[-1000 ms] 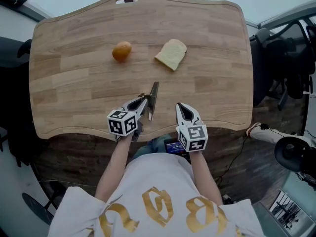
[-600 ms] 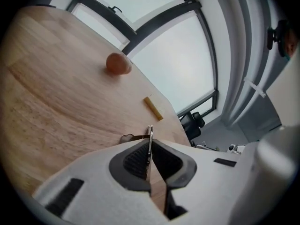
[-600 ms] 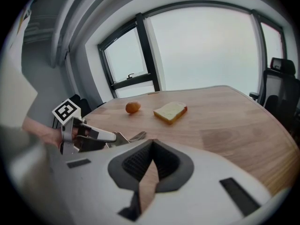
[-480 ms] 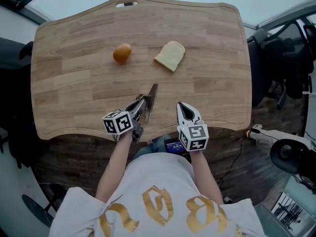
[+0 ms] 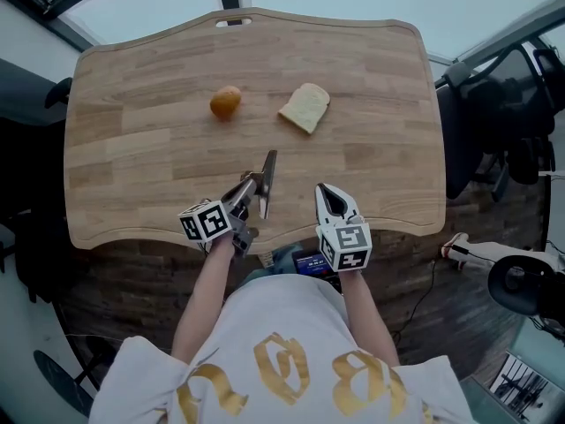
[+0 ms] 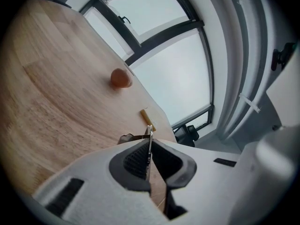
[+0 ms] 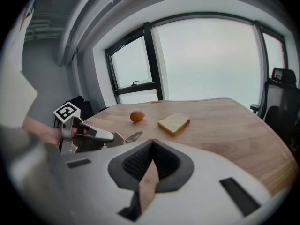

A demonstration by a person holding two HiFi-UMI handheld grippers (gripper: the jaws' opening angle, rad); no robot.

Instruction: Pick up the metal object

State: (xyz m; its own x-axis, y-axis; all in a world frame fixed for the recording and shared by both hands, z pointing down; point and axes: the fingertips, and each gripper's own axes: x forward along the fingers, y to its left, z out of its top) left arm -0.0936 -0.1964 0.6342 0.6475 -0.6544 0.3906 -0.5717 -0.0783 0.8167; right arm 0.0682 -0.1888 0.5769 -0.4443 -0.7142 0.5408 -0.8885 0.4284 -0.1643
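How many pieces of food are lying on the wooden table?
2. A round orange item lies on the far part of the table, left of centre; a bread slice lies to its right, apart from it. Nothing seems hidden.

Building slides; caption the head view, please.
Left gripper, jaws just closed on a metal utensil, over the wooden table; right gripper shut, empty.

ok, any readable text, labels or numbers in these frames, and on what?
No text reads cleanly.
White shirt, gold print: large glyphs, partly cut off, not surely readable.
Square markers on the cubes of the left tongs and right tongs: black-and-white patterns, no letters.
Small lit screen at the waist: too small.
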